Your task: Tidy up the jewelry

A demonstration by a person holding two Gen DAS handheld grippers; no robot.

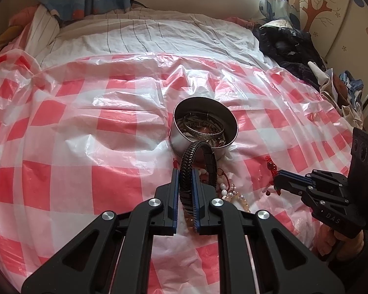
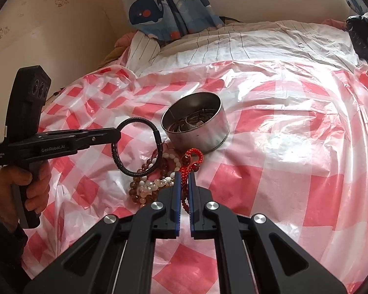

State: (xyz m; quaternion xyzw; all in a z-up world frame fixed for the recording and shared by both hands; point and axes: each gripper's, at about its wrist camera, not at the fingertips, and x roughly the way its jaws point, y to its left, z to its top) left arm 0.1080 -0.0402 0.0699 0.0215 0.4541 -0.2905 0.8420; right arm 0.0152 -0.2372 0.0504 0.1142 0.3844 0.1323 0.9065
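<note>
Two pieces in hand at once. Left gripper (image 1: 185, 183): jaws clenched on the black braided bracelet (image 1: 198, 166), held upright just short of the metal tin (image 1: 204, 125) (bangles already inside). Right gripper (image 2: 184, 186): jaws clenched on the red corded bracelet (image 2: 192, 161), beside the loose bead bracelets (image 2: 154, 178) on the checked plastic sheet (image 2: 294, 171). Step: collecting into the tin. Next, as judged: carry each piece over the rim, then release

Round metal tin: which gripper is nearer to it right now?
Left. The left gripper, shut on the black braided bracelet, sits just short of the round metal tin; the right gripper, shut on the red cord bracelet, is farther off.
</note>
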